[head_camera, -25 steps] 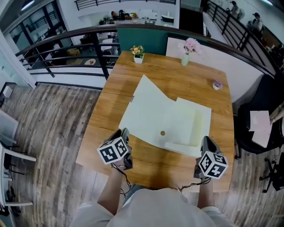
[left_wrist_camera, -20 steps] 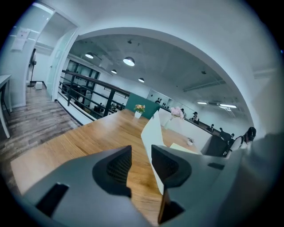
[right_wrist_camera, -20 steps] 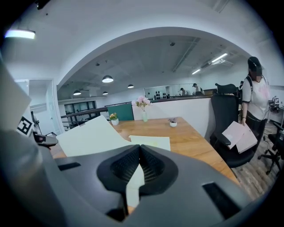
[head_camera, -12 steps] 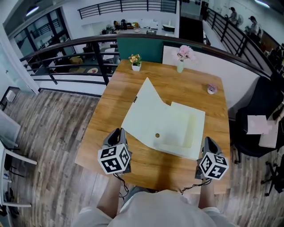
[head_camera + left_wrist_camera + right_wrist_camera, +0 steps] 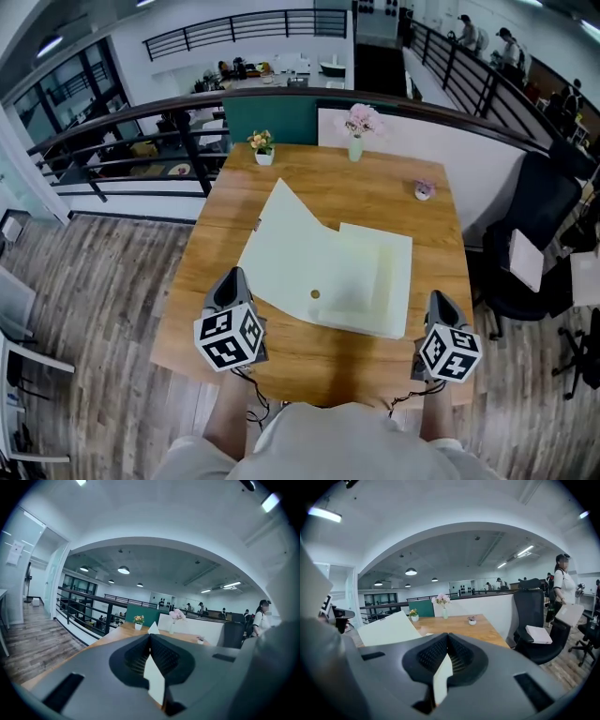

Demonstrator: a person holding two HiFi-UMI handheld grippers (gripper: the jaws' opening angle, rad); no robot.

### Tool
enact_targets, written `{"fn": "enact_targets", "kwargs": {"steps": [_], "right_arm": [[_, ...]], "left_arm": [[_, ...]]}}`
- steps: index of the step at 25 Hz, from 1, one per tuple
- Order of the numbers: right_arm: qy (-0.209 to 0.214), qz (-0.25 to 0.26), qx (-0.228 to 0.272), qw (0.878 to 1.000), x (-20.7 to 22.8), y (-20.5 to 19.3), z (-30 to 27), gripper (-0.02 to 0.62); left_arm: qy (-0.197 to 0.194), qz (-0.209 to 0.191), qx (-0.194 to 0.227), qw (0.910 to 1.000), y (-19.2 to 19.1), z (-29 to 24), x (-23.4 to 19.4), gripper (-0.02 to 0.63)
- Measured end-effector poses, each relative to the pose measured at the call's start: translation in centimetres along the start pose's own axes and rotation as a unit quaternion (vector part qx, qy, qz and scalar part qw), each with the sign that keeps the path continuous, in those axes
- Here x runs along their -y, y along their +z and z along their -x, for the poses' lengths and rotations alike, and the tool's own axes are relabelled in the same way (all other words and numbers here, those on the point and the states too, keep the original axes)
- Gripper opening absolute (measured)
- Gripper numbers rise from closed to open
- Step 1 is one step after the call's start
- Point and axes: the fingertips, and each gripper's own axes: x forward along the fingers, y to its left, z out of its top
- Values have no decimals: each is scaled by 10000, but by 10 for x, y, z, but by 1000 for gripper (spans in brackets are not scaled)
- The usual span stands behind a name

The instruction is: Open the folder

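Observation:
The pale yellow-green folder [image 5: 319, 258] lies open on the wooden table [image 5: 422, 234], with its left cover spread out to a pointed corner and a small brass snap [image 5: 315, 293] near the front edge. My left gripper [image 5: 234, 278] hovers at the table's near left, apart from the folder, its jaws closing to a shut line with nothing between them [image 5: 150, 635]. At the near right corner my right gripper [image 5: 438, 300] is also shut and empty [image 5: 448, 634]. The cover shows as a tip [image 5: 153, 628] over the left jaws and as a broad sheet [image 5: 391, 629] in the right gripper view.
A small flower pot [image 5: 263, 150], a vase of pink flowers [image 5: 356, 131] and a little pink ornament [image 5: 424, 189] stand at the table's far end. A black office chair [image 5: 525, 253] with papers on it sits to the right. A dark railing [image 5: 141, 117] runs behind.
My left gripper has lifted and rolled, drawing back from the folder's near left edge. The right gripper has shifted a little and risen. The folder lies as before.

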Motion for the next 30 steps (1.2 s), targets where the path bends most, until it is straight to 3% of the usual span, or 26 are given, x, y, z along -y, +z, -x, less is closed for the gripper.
{"fn": "enact_targets", "kwargs": {"steps": [30], "right_arm": [[-286, 160, -45, 9995, -12, 1, 1, 0]], "left_arm": [[-22, 151, -120, 9998, -1, -18, -26, 3]]}}
